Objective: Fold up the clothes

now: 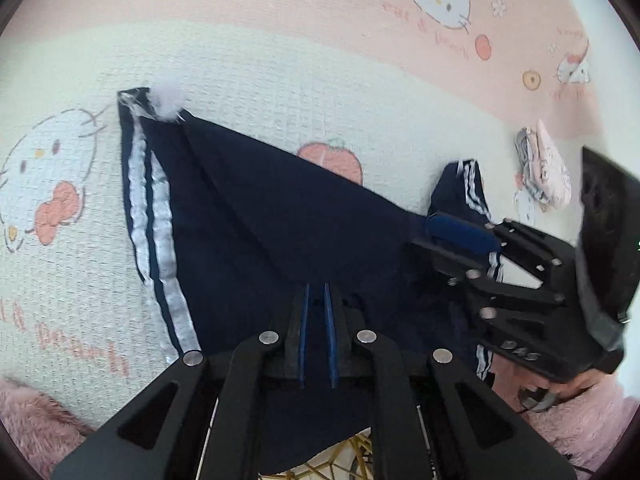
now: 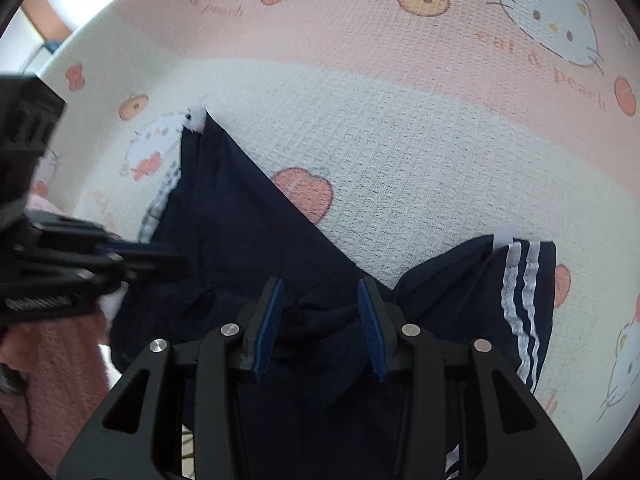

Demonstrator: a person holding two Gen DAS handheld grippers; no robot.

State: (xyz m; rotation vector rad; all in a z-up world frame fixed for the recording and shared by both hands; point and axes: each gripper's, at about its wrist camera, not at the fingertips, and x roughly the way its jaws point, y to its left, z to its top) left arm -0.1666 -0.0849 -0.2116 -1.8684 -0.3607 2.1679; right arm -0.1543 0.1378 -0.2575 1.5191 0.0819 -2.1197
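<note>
Home bedroom: cartoon-cat bedsheet (image 2: 400,140), navy trousers (image 1: 260,220) spread on it.

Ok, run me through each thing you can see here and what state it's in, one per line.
Navy shorts: spread on the blanket, not yet folded, waist end hanging off the near edge.
Left gripper: nearly shut, pinching the shorts' waist fabric.
Right gripper: open, fabric bunched between its fingers, not clamped.
Blanket: laid flat under the shorts.
Small pink pouch: lying on the blanket, apart from the shorts.

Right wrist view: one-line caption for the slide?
Right gripper open over bunched navy shorts with white side stripes on a cartoon-cat blanket; left gripper at left.
</note>
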